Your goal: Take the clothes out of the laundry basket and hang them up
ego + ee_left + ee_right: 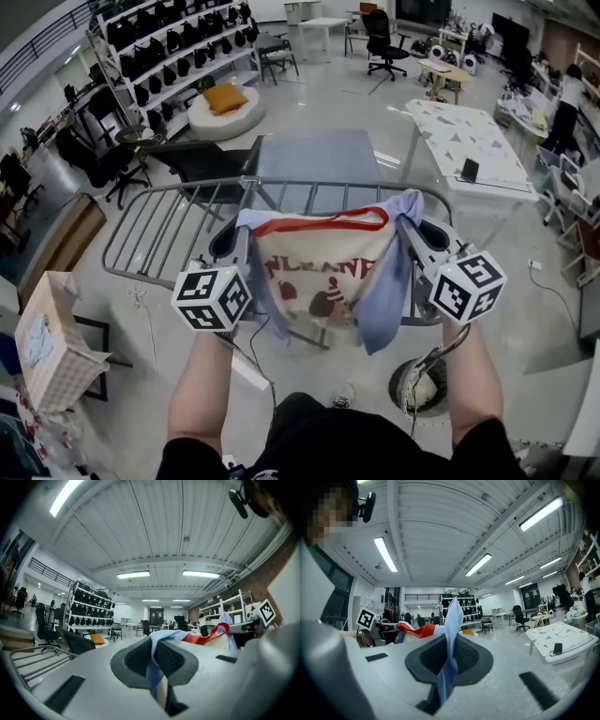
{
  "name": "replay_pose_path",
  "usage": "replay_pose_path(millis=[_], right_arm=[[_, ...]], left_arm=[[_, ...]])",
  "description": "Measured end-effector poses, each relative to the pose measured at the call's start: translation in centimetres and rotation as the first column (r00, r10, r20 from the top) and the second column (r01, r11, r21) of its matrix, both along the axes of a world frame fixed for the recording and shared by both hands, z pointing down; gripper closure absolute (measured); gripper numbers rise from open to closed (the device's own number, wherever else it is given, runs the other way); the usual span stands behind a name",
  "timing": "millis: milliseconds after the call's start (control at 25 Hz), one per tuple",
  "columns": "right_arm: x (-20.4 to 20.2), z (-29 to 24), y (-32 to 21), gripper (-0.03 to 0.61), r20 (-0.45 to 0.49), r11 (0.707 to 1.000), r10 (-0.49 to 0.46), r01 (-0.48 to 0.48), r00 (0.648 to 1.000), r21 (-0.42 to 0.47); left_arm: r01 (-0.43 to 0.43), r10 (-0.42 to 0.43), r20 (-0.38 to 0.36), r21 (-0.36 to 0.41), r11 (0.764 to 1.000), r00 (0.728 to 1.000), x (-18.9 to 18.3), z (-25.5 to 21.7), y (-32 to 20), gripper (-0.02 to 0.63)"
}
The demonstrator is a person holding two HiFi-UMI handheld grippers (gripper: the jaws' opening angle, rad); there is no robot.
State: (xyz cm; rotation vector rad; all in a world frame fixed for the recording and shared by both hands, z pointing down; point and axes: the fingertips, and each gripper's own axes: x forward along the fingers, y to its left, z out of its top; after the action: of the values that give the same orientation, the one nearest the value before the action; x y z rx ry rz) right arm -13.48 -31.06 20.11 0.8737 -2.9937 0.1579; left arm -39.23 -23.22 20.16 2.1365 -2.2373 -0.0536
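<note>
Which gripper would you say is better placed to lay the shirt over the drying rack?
Left, probably: both clamp the shirt, but the left gripper is above the drying rack, the right gripper at its end.

The light grey left claw and right claw have dark ribbed pads, each bearing a white cube with black square markers and a thin black cable, and the person's top is black.

left gripper: clamped on shirt | drying rack: lower left | right gripper: far right
</note>
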Motion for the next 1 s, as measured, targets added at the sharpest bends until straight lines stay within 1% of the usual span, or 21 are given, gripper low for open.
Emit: replay_pose_path(millis=[240, 480, 640, 1000], right_arm=[[-0.3, 0.6, -3.6, 0.557, 0.003, 0.999, 0.04, -0.04, 0.999, -0.023], [-1.3, 1.2, -7.5, 0.557, -0.014, 0.993, 0.116, -0.117, 0.993, -0.033], [-2.8, 1.7, -10.4, 0.558, -0.025, 0.982, 0.182, -0.183, 0.983, -0.042], [-6.4, 3.4, -16.1, 0.557, -0.063, 0.947, 0.309, -0.313, 0.949, -0.068]], left_arm=[[-0.025, 0.025, -0.01, -0.017, 1.0, 1.0, -0.7, 0.7, -4.3, 0.595], [-0.095, 0.094, -0.038, -0.032, 0.995, 0.995, -2.3, 2.1, -9.9, 0.595], [-0.157, 0.156, -0.052, -0.034, 0.987, 0.986, -4.1, 2.7, -14.2, 0.595], [-0.269, 0.26, -0.12, -0.058, 0.961, 0.958, -8.1, 5.7, -22.6, 0.595]])
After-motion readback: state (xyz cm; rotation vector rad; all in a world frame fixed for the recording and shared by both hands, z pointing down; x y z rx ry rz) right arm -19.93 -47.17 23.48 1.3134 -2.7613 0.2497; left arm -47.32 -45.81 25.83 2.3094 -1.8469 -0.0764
